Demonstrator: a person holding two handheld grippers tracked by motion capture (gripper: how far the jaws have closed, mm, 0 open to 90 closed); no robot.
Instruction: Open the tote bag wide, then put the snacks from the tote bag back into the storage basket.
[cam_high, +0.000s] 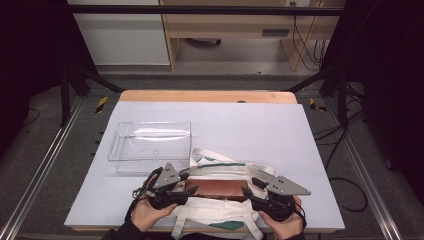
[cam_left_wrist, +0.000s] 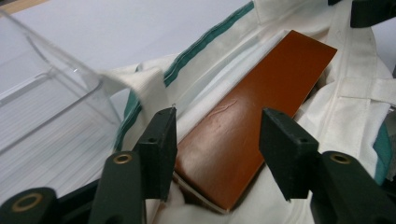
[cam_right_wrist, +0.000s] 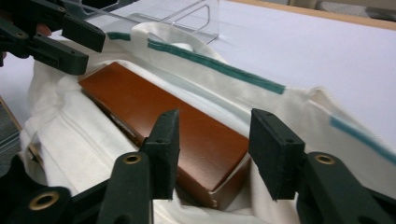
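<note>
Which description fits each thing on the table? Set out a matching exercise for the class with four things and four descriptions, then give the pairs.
Things:
1. box
2. bag
3. bin
4. left gripper

Descriptions:
A. clear, lying left of the bag
B. white with green trim
C. brown, lying on the bag
D. open, its fingers either side of the box's end

Pairs: 1-C, 2-B, 3-A, 4-D
</note>
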